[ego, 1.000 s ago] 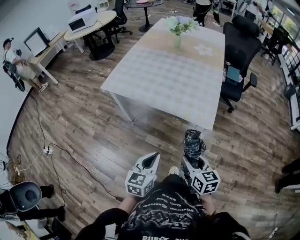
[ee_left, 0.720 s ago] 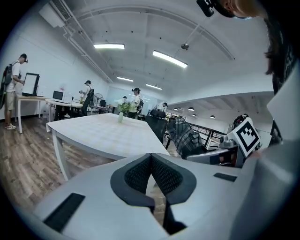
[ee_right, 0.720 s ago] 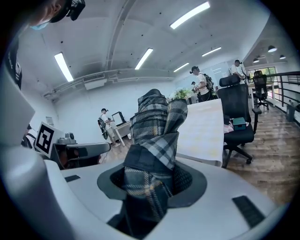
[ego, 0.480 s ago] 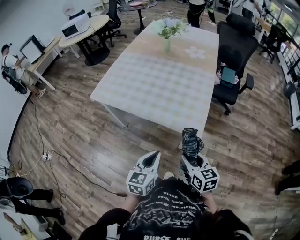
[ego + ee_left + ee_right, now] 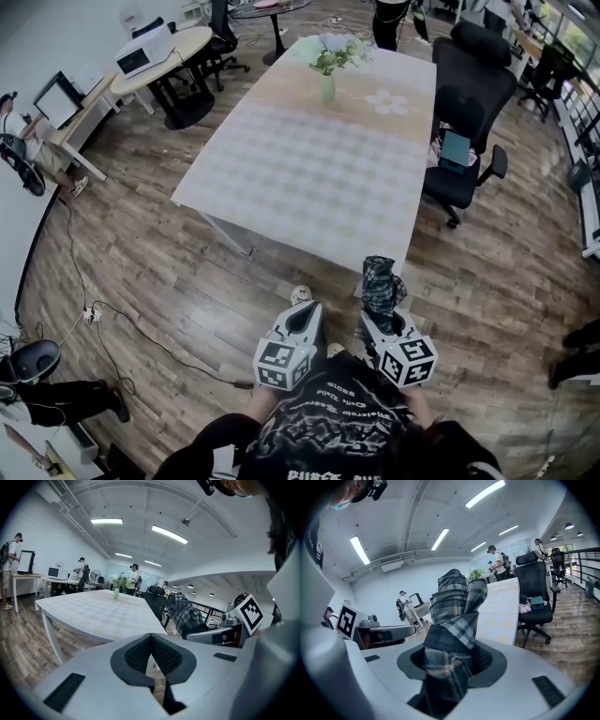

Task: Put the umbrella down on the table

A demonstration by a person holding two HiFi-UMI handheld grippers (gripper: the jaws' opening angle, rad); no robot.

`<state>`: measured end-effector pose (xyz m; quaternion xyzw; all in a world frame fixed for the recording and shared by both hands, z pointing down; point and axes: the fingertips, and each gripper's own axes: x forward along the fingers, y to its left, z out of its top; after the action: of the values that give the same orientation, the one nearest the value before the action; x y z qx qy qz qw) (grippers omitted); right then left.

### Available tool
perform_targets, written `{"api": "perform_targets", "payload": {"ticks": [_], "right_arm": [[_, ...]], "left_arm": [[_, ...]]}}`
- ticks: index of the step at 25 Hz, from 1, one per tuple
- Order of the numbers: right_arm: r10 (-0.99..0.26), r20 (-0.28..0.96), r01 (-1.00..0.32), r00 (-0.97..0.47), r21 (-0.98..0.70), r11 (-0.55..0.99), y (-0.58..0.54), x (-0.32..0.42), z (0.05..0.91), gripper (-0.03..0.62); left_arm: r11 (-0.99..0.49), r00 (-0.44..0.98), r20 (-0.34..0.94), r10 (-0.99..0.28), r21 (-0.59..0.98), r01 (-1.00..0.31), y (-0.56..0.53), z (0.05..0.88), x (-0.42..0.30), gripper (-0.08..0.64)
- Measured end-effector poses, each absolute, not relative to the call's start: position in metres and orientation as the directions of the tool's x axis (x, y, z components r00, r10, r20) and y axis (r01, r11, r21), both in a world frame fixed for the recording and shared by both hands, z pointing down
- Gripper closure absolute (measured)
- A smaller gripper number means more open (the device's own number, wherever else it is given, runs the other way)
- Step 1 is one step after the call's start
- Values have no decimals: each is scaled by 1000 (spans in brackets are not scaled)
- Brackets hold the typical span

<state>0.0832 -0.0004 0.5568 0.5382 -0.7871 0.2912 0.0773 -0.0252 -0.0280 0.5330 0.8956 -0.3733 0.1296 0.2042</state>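
Note:
A folded plaid umbrella (image 5: 382, 280) (image 5: 454, 616) (image 5: 185, 614) stands upright in my right gripper (image 5: 382, 317) (image 5: 452, 660), whose jaws are shut on its lower part. The umbrella's top pokes up toward the near edge of the long white table (image 5: 309, 159) (image 5: 93, 611) (image 5: 499, 611), still over the floor. My left gripper (image 5: 302, 322) (image 5: 151, 654) is beside it to the left, shut with its dark pads touching and nothing between them.
A vase of flowers (image 5: 327, 58) stands at the table's far end. A black office chair (image 5: 466, 112) with a teal item on its seat sits right of the table. Cables (image 5: 122, 319) trail over the wooden floor at left. People stand at desks (image 5: 159, 56) far off.
The table has come closer and shifted left in the head view as the person walks toward it. Both grippers keep their places and the umbrella stays held.

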Motion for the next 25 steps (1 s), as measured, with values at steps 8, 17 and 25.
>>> {"api": "perform_targets", "payload": {"ticks": [8, 17, 25], "right_arm": [[-803, 462, -908, -376, -357, 220, 3, 98, 555, 407], [-853, 388, -870, -349, -473, 140, -12, 116, 539, 407], [-858, 438, -920, -268, -381, 93, -20, 125, 536, 407]], "left_arm": [[-646, 703, 374, -605, 285, -708, -35, 531, -13, 540], [-663, 702, 367, -610, 249, -706, -64, 526, -14, 540], [-686, 715, 356, -602, 227, -691, -95, 515, -16, 540]]}}
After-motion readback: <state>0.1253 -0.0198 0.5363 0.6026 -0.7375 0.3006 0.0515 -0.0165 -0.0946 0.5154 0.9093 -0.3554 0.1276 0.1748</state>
